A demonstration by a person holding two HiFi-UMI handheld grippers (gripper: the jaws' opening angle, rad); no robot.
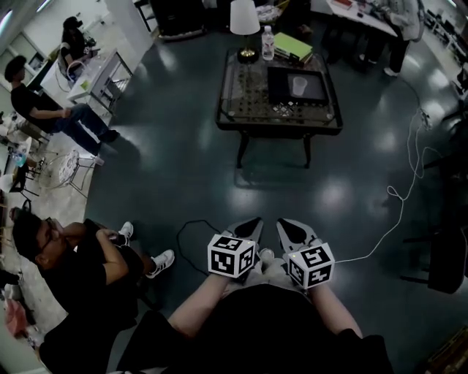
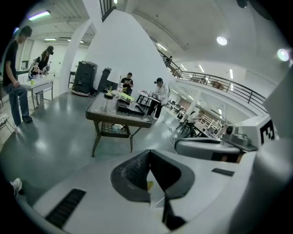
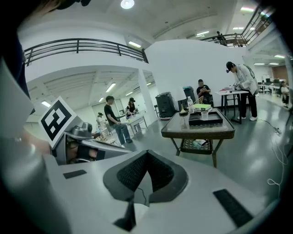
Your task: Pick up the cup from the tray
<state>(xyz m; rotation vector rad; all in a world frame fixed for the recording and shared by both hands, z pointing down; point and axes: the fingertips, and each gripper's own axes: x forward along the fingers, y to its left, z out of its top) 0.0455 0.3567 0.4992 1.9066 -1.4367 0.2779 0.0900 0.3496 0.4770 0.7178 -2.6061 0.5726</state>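
Note:
A clear plastic cup [image 1: 299, 85] stands on a black tray [image 1: 281, 86] on the glass-topped coffee table [image 1: 245, 109], far ahead of me across the dark floor. The right gripper view shows the cup [image 3: 204, 115] on the tray [image 3: 208, 121]; the left gripper view shows the tray [image 2: 129, 109] only small and far off. Both grippers are held close to my body, side by side, well short of the table. My left gripper [image 1: 252, 222] [image 2: 149, 154] is shut with nothing in it. My right gripper [image 1: 286, 223] [image 3: 146, 156] has its jaws meeting at the tip, also holding nothing.
On the table stand a lamp [image 1: 245, 20], a water bottle [image 1: 268, 44] and green books [image 1: 292, 47]. A white cable [image 1: 401, 199] snakes over the floor at right. A person [image 1: 69, 270] sits low at my left; others sit at desks at upper left.

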